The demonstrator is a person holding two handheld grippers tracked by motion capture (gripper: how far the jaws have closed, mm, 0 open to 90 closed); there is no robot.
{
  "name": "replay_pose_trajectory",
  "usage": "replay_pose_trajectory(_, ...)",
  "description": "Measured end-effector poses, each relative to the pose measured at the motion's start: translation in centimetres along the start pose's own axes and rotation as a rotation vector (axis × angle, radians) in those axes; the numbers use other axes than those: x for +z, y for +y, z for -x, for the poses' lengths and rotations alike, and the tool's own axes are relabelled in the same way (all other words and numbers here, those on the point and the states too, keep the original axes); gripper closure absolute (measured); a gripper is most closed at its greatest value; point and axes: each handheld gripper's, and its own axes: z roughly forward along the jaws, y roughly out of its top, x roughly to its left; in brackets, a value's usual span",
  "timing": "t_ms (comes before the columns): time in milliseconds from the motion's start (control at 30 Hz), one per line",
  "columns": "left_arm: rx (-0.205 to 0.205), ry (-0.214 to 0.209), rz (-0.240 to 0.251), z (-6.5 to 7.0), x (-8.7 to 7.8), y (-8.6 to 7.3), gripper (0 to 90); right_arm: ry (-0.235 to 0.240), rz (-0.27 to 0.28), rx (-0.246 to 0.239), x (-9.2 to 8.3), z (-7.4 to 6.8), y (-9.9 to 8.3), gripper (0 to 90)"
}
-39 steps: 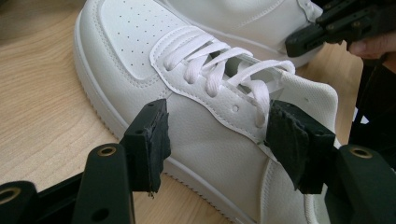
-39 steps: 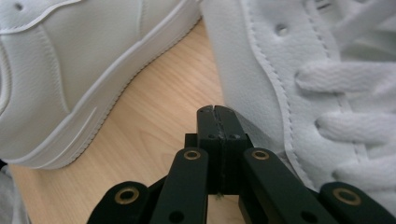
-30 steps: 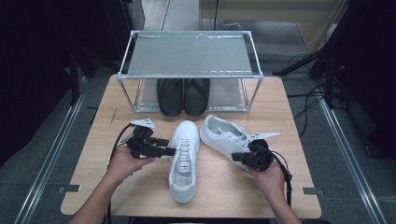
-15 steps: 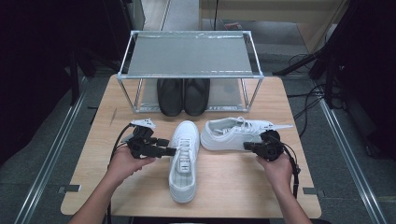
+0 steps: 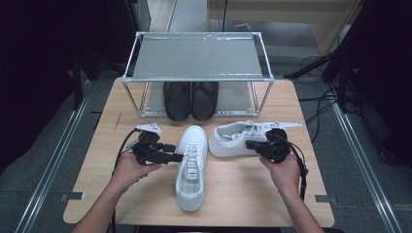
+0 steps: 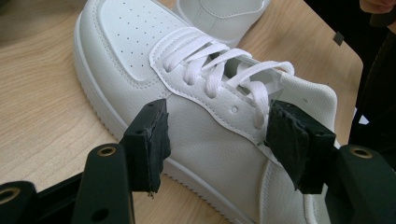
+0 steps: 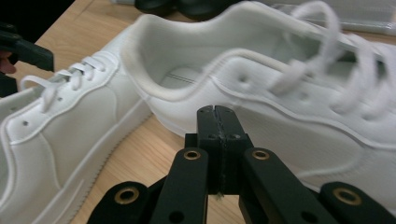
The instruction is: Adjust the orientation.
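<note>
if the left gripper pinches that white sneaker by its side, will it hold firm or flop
The white sneaker probably keeps its shape: the sidewall looks like thick stitched leather over a solid rubber sole. Its smooth surface may let the left gripper slip. The laces are loose and would likely dangle.

I hold my left gripper [image 5: 176,157] against one white sneaker [image 5: 191,167], my right gripper [image 5: 252,145] beside the other white sneaker [image 5: 233,140]; black shoes [image 5: 190,99] sit under the metal rack [image 5: 197,56].

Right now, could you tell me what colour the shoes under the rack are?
Black shoes, high view.
</note>
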Motion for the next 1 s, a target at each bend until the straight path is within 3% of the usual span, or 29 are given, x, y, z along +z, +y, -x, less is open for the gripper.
replay_pose_trajectory(133,-0.001,0.002,0.001,0.0,0.0,0.0,39.2,0.031,0.006,-0.010,0.6,-0.9,0.8,90.0)
replay_pose_trajectory(300,-0.001,-0.001,0.000,0.0,0.0,0.0,39.2,0.056,-0.004,-0.037,2.7,-2.3,2.5,90.0)
replay_pose_trajectory(600,-0.002,-0.002,0.002,0.0,0.0,-0.1,38.9,0.020,-0.058,-0.047,6.3,-2.4,2.6,90.0)
replay_pose_trajectory(1000,0.001,-0.004,0.007,0.0,-0.1,-0.1,38.7,0.060,-0.085,-0.075,5.7,-2.4,1.9,90.0)
